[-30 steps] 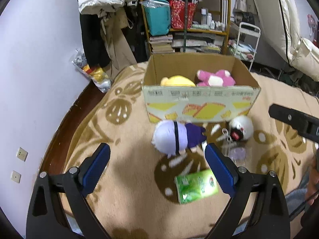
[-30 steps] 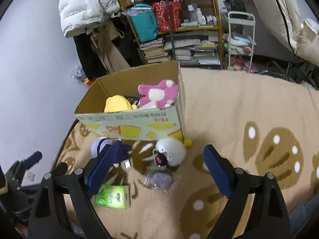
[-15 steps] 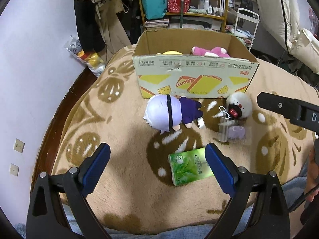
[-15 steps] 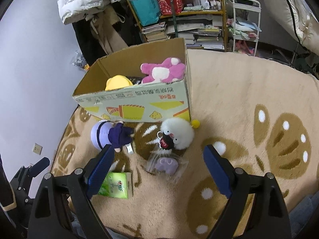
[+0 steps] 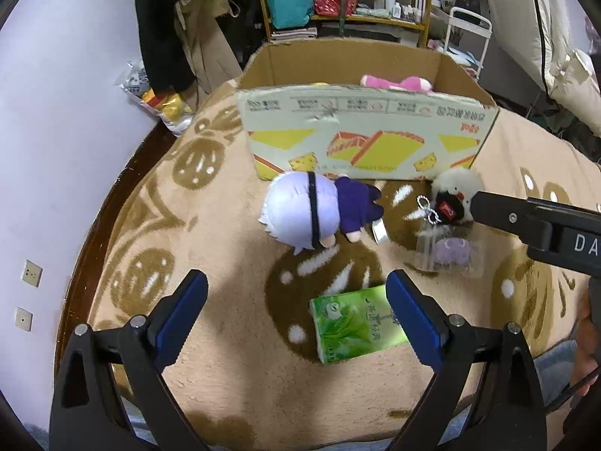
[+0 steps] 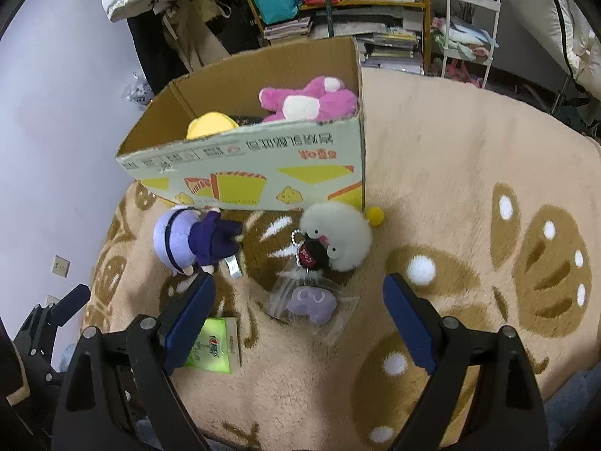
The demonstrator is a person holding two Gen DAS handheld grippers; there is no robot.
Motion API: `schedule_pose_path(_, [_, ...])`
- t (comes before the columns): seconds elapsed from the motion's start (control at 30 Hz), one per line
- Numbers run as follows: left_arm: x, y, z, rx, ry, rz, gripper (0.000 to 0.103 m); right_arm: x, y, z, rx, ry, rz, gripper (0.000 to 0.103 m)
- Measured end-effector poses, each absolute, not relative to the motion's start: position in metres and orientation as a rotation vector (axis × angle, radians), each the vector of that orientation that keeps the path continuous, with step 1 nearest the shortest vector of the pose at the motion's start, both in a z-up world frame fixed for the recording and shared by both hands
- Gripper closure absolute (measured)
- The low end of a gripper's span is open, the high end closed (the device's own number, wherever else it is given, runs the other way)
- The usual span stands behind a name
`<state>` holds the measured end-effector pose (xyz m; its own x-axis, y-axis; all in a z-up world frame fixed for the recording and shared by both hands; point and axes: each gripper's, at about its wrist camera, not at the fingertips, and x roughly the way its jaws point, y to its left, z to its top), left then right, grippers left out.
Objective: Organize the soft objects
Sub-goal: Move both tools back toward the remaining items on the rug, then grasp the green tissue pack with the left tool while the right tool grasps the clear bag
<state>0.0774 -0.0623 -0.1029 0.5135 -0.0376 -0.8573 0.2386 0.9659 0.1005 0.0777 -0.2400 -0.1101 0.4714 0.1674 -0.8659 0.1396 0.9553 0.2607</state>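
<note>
**A:** How far along is the tidying?

**B:** I'd judge it partly done. Nearest the left gripper (image 5: 296,315), whose jaws stand released and empty, the green tissue pack (image 5: 357,323) lies on the rug (image 5: 210,233) at about four o'clock from the gap between the pads. Beyond it, at twelve o'clock, the purple-clad doll (image 5: 315,214) still lies out.

**A:** And on the right?

**B:** The right gripper (image 6: 298,310) is likewise spread wide, holding nothing. The small purple plush in a clear bag (image 6: 311,300) sits between its pads; the grey fluffy keychain toy (image 6: 338,236) is just past that.

**A:** What's already put away?

**B:** A yellow plush (image 6: 210,127) and a pink one (image 6: 308,99) lie in the cardboard box (image 6: 263,165), farthest out.

**A:** How does the doll lie?

**B:** On its side, long axis running nine to three in the left view, head toward nine o'clock, feet toward three.
</note>
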Motion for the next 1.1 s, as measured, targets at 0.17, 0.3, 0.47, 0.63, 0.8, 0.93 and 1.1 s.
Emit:
schedule_pose_path(0.17, [0.078, -0.071, -0.113, 0.226, 1.052, -0.193, 0.008, 0.081, -0.237, -0.119, 0.300, 1.121, 0.015, 0.008])
schedule_pose_path(0.3, [0.081, -0.075, -0.121, 0.221, 1.078, -0.203, 0.008, 0.084, -0.237, -0.127, 0.301, 1.150, 0.008, 0.008])
schedule_pose_path(0.47, [0.081, -0.080, -0.130, 0.232, 1.103, -0.209, 0.008, 0.090, -0.237, -0.141, 0.302, 1.203, 0.003, 0.008])
schedule_pose_path(0.63, [0.079, -0.087, -0.141, 0.257, 1.130, -0.213, 0.008, 0.096, -0.233, -0.155, 0.297, 1.246, 0.005, 0.008])
schedule_pose_path(0.8, [0.081, -0.086, -0.153, 0.251, 1.178, -0.210, 0.008, 0.101, -0.231, -0.166, 0.270, 1.284, -0.005, 0.008])
schedule_pose_path(0.93, [0.083, -0.086, -0.160, 0.253, 1.209, -0.209, 0.008, 0.106, -0.229, -0.174, 0.266, 1.312, -0.005, 0.008])
schedule_pose_path(1.1, [0.083, -0.087, -0.163, 0.253, 1.219, -0.209, 0.008, 0.114, -0.228, -0.183, 0.268, 1.331, -0.001, 0.008])
